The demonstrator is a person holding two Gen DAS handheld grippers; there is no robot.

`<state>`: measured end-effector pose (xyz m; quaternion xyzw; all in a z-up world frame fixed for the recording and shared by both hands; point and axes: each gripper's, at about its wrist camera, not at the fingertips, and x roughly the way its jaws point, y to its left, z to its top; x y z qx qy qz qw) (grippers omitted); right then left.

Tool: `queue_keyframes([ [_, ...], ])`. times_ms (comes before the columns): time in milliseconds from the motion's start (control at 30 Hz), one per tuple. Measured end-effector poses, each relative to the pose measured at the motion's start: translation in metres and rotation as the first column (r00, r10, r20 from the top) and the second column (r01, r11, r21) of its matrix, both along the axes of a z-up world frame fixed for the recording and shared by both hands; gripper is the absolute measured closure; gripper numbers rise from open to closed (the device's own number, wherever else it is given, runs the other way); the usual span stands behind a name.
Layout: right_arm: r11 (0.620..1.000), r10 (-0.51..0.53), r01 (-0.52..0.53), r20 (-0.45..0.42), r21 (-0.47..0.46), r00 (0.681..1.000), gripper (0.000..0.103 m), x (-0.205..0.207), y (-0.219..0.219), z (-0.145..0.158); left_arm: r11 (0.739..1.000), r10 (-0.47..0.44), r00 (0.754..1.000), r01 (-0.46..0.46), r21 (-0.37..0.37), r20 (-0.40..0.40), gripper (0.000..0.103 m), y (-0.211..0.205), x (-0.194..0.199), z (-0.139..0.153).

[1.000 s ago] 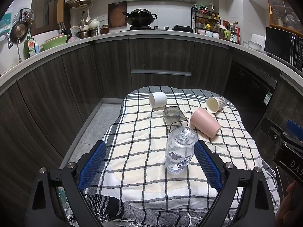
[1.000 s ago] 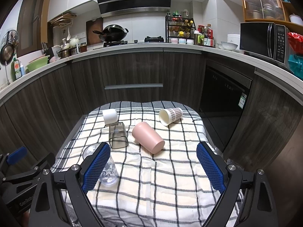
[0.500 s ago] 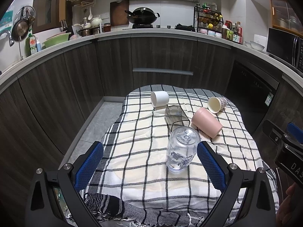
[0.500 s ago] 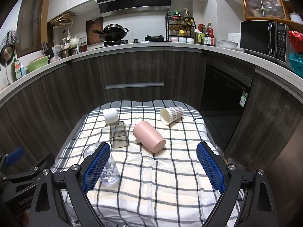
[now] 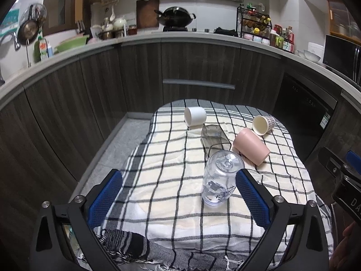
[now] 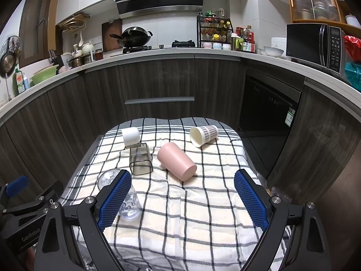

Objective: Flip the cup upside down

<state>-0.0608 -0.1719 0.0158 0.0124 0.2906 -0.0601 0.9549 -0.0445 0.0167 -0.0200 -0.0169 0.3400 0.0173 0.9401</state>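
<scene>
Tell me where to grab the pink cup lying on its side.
Grip the pink cup across its round wall near the middle, coming from above with the right claw. It lies on its side on the checked cloth, and nothing blocks its top.

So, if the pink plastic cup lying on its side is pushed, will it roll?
Probably yes: the pink plastic cup lies on its round side. Its taper suggests a curved path. The soft checked cloth may slow it.
</scene>
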Motion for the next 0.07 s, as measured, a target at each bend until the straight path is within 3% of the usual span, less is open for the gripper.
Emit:
queue_keyframes([
  [67,1.000,0.000,0.000,-0.001,0.001,1.000,0.010,-0.0007,0.0011,-0.0008,1.000,0.001,1.000,-0.001,0.004,-0.030,0.000,-0.0005,0.0038,-0.0042],
])
